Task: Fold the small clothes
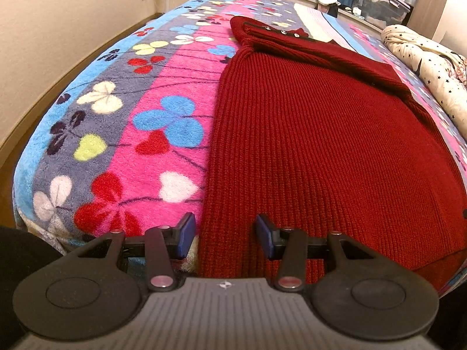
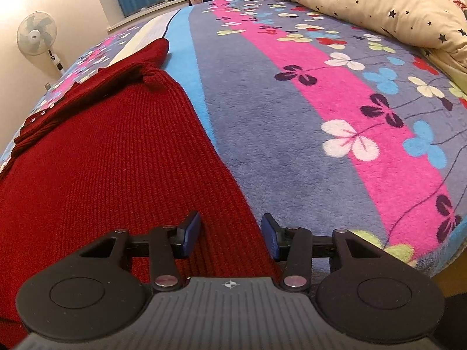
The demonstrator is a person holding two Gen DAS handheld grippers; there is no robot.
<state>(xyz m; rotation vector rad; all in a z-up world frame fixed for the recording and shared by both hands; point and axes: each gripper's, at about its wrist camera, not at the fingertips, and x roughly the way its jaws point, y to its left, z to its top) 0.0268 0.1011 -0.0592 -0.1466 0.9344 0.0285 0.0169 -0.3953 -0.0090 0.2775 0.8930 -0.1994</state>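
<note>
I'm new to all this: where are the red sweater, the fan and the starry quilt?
Red sweater (image 1: 321, 145), left wrist view, middle of its ribbed body.
Fan (image 2: 36, 33), right wrist view, its round head.
Starry quilt (image 2: 364, 3), right wrist view, its bunched cream fabric.

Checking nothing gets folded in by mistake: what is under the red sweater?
The red knit sweater lies flat on the floral fleece blanket, which shows along both its sides. Anything directly beneath it is covered and cannot be seen.
</note>
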